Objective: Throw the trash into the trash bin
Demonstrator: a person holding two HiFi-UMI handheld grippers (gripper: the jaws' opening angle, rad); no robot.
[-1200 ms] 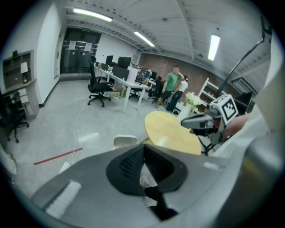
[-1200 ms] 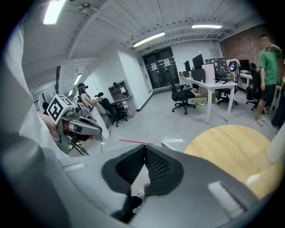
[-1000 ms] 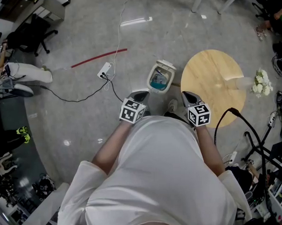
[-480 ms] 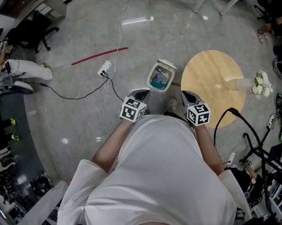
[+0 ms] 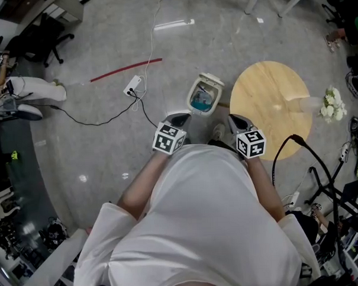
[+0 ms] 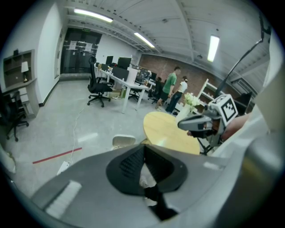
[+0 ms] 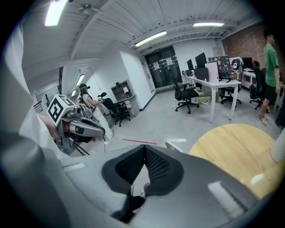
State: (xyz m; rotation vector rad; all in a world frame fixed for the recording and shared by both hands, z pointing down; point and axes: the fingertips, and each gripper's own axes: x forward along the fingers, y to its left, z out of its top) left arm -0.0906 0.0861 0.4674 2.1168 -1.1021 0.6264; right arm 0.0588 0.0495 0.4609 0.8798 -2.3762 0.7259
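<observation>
Standing over a small white open-lidded trash bin (image 5: 192,101) on the floor, a person holds left tongs (image 5: 179,117) and right tongs (image 5: 236,119) closed and empty. Bluish trash (image 5: 202,100) seemingly lies inside already; nothing looks left.

Bin's contents showing too small to name
Something blue is lying inside the trash bin (image 5: 202,99), unidentifiable; at 11 o'clock of the left gripper (image 6: 143,149), its body is hiding all but the bin's lid (image 6: 124,140).

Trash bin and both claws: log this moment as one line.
left claw: shut, empty | right claw: shut, empty | trash bin: lid open, on floor ahead | round table: beside bin
</observation>
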